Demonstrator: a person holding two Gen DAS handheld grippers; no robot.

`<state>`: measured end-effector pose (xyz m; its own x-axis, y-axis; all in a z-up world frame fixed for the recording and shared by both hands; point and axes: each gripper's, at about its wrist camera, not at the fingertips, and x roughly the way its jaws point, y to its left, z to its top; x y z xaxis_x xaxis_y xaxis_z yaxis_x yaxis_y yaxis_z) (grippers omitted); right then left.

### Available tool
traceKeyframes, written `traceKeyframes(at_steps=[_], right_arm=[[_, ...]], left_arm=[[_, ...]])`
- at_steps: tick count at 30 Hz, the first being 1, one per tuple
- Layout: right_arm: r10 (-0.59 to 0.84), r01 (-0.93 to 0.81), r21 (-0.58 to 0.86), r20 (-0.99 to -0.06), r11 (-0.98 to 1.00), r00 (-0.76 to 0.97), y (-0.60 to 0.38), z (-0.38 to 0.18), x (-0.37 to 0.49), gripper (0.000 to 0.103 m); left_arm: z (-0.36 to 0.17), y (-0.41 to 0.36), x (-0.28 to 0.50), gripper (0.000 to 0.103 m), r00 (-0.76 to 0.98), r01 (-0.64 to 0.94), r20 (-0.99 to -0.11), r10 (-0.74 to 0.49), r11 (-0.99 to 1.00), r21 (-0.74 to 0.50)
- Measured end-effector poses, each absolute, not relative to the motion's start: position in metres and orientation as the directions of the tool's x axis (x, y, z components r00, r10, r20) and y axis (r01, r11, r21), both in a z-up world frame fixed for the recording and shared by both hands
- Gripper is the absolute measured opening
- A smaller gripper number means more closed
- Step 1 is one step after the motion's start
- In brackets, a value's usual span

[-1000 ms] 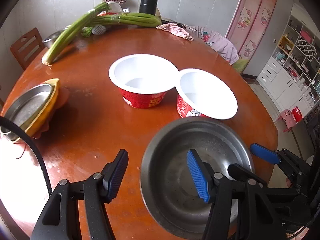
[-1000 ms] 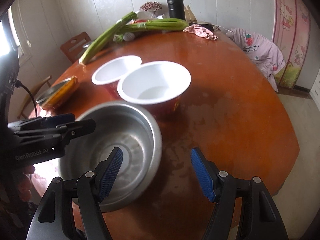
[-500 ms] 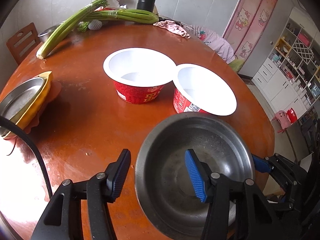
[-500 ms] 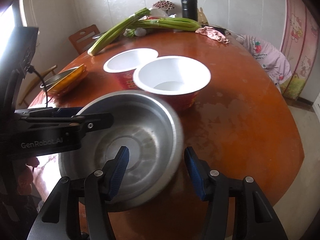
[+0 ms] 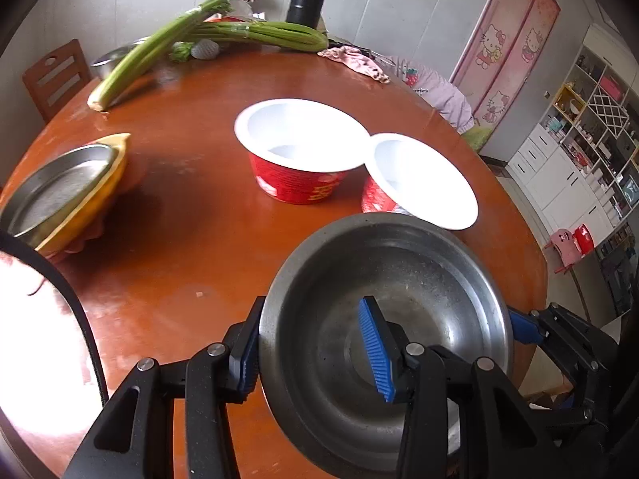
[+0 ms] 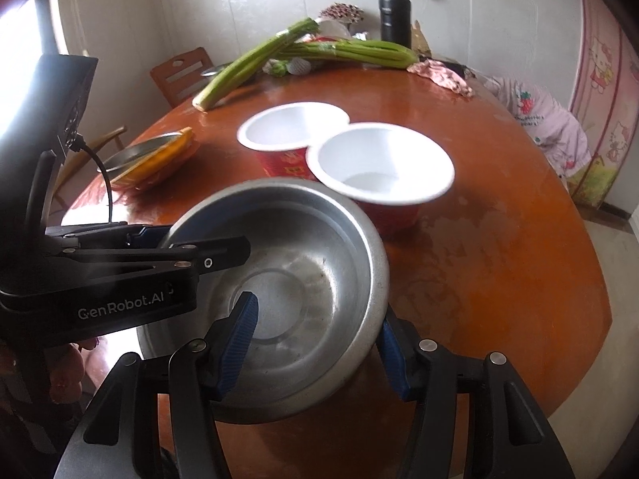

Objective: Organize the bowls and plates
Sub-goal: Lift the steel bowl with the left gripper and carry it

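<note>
Steel bowl [image 5: 399, 319] now straddled by both hand-held grippers, fingers closer.

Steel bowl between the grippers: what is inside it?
The steel bowl holds no food. One finger of the left gripper and one of the right gripper reach inside, straddling its rim. The left gripper's body covers part of the bottom.
</note>
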<state>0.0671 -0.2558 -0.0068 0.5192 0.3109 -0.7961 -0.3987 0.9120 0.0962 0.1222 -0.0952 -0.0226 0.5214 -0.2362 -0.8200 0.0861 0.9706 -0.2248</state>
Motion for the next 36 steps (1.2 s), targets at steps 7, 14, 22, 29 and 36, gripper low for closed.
traceKeyframes(at_steps=[7,14,22,29,36], right_arm=[[0.350,-0.455,0.100,-0.789,0.885,0.506,-0.230,-0.003,0.067,0.059],[0.356,-0.474,0.091,-0.786,0.876,0.506,-0.215,-0.006,0.068,0.059],[0.350,-0.472,0.092,-0.796,0.877,0.495,-0.207,-0.014,0.077,0.060],[0.346,-0.471,0.094,-0.803,0.877,0.485,-0.208,-0.018,0.078,0.060],[0.356,-0.468,0.110,-0.804,0.877,0.477,-0.212,-0.022,0.077,0.060]], left_arm=[[-0.016,-0.069,0.111,0.046,0.549,0.035,-0.811,-0.201,0.975,-0.218],[-0.027,-0.057,0.109,0.046,0.537,0.019,-0.822,-0.190,0.977,-0.214],[-0.031,-0.054,0.113,0.046,0.545,0.014,-0.821,-0.172,0.980,-0.196],[-0.034,-0.056,0.119,0.046,0.537,0.023,-0.826,-0.171,0.982,-0.189],[-0.035,-0.058,0.115,0.046,0.544,0.030,-0.821,-0.174,0.982,-0.188]])
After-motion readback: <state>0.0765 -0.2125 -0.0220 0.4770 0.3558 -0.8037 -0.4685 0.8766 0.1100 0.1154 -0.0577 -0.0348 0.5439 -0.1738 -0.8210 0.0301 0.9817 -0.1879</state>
